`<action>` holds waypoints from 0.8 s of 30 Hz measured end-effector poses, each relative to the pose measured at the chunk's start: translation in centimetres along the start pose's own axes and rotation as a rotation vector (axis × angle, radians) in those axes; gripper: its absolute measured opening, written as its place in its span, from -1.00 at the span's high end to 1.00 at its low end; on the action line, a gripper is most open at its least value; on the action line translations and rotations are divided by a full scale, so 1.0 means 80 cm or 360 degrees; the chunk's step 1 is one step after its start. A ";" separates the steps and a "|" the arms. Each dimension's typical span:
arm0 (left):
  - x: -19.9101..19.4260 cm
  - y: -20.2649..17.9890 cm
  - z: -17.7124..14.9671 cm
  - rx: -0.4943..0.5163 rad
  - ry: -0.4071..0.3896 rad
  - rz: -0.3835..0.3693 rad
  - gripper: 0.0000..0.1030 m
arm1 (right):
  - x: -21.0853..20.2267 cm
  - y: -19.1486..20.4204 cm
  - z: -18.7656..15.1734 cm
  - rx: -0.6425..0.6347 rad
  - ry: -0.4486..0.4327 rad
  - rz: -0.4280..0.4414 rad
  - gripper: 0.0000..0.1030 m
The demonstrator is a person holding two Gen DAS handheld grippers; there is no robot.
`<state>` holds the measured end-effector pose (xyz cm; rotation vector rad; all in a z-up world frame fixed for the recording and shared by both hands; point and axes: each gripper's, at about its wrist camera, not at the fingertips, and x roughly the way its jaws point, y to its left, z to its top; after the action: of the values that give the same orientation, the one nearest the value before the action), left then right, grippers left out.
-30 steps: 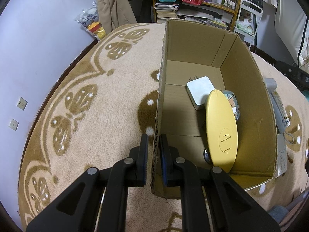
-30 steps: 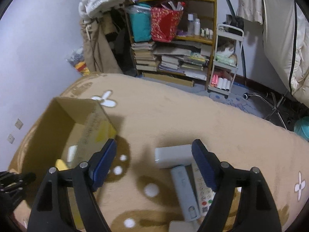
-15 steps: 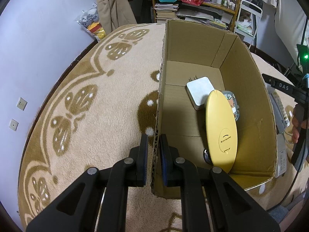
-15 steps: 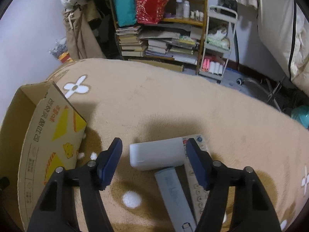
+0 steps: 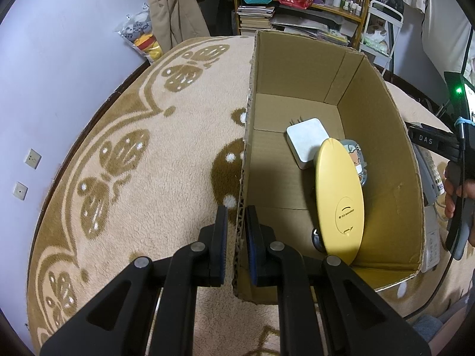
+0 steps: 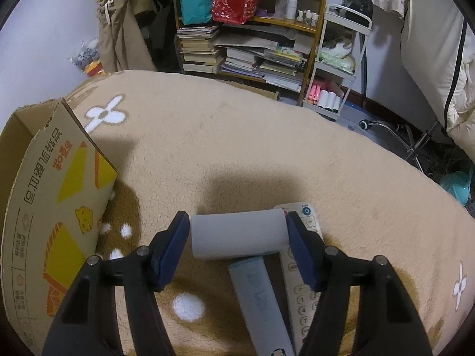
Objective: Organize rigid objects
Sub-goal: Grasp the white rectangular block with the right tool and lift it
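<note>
My left gripper (image 5: pixel 237 219) is shut on the near left wall of an open cardboard box (image 5: pixel 297 68), one finger inside, one outside. In the box lie a white square adapter (image 5: pixel 307 142), a yellow oval device (image 5: pixel 340 201) leaning on the right wall, and a round cartoon-printed item (image 5: pixel 357 160) behind it. My right gripper (image 6: pixel 237 237) is open, its jaws straddling a grey rectangular block (image 6: pixel 239 234) on the carpet. A grey-blue remote (image 6: pixel 261 299) and a white button remote (image 6: pixel 302 281) lie beside the block. The box's printed outer side (image 6: pixel 59 207) is at left.
A beige patterned carpet (image 5: pixel 133 178) covers the surface. Behind stand a bookshelf with books and bags (image 6: pixel 237 44), a white trolley (image 6: pixel 338 68) and hanging clothes (image 6: pixel 118 29). The right gripper's body and the hand holding it (image 5: pixel 457 184) show beyond the box's right wall.
My right gripper has moved forward and down toward the grey block, which now lies between its jaws. The left gripper and the box have not moved.
</note>
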<state>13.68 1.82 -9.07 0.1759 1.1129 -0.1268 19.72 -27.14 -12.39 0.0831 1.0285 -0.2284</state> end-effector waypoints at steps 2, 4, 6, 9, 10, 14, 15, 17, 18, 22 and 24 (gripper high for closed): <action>0.000 0.000 0.000 -0.0001 0.0000 -0.0002 0.77 | 0.001 0.003 -0.001 -0.0043 -0.0004 -0.0040 -0.31; 0.000 0.000 0.000 -0.0001 0.0000 0.0000 0.77 | -0.001 0.006 -0.003 -0.0059 -0.0014 -0.0046 -0.30; 0.000 0.000 0.000 0.0001 0.0000 0.0002 0.77 | -0.003 0.005 -0.005 -0.0056 -0.0031 -0.0045 -0.29; 0.000 0.000 -0.001 0.0000 -0.0001 0.0001 0.77 | -0.005 0.005 -0.007 -0.0052 -0.0049 -0.0048 -0.29; 0.000 -0.001 -0.001 0.0000 -0.0001 0.0000 0.77 | -0.006 0.005 -0.008 -0.0051 -0.0054 -0.0048 -0.29; 0.000 -0.001 -0.001 0.0002 -0.0002 0.0001 0.77 | -0.010 0.006 -0.009 -0.0048 -0.0053 -0.0026 -0.29; 0.000 -0.001 -0.001 0.0002 -0.0001 0.0002 0.77 | -0.012 0.006 -0.010 -0.0048 -0.0055 -0.0019 -0.29; 0.000 -0.001 -0.001 0.0001 -0.0002 0.0001 0.77 | -0.015 0.006 -0.011 -0.0048 -0.0057 0.0004 -0.29; 0.000 -0.001 -0.001 0.0002 -0.0001 0.0002 0.77 | -0.017 0.005 -0.011 -0.0043 -0.0058 0.0026 -0.29; 0.000 -0.001 -0.001 0.0001 -0.0001 0.0002 0.77 | -0.026 0.006 -0.010 -0.0037 -0.0071 0.0066 -0.29; 0.000 -0.001 -0.001 0.0002 -0.0001 0.0004 0.77 | -0.032 0.008 -0.009 -0.0041 -0.0082 0.0080 -0.29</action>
<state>13.58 1.77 -9.14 0.1783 1.1120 -0.1253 17.98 -25.97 -10.57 0.0792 0.9766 -0.1710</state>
